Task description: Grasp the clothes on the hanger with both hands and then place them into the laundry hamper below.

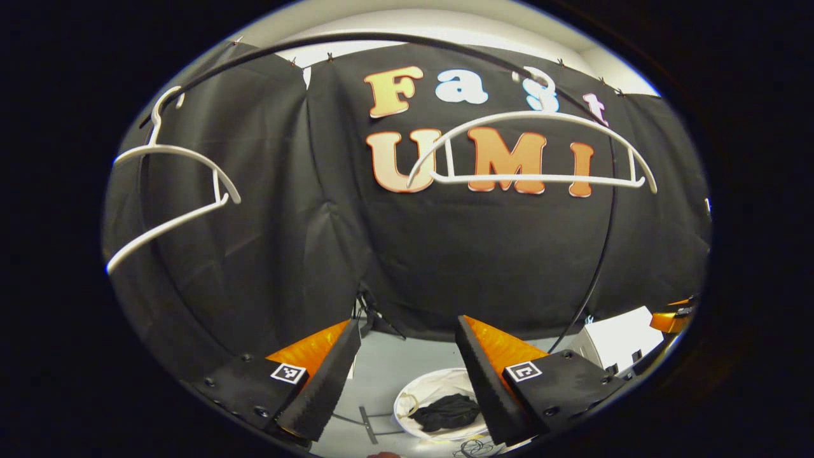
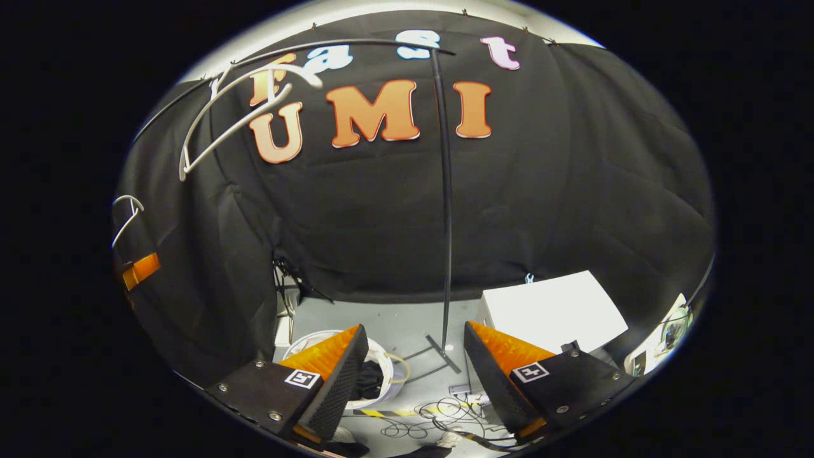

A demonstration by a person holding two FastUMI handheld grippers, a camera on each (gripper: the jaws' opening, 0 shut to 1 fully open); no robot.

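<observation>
Clothes (image 1: 446, 411): dark, crumpled in laundry hamper (image 1: 407, 397) on floor. Hangers (image 1: 531, 152) bare on rail. Likely soft, light, limp; best pinched at a bunched fold. Left gripper (image 1: 407, 375), right gripper (image 2: 416, 372): spread, empty.

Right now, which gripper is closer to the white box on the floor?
Right, likely. The white box sits just beyond the right gripper; from the left gripper it lies off to the side.

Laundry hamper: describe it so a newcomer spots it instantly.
Look below the black clothes rail with its bare white hangers to the grey floor. The laundry hamper is the round white tub there. Unlike the white box nearby, it holds dark clothes.
</observation>
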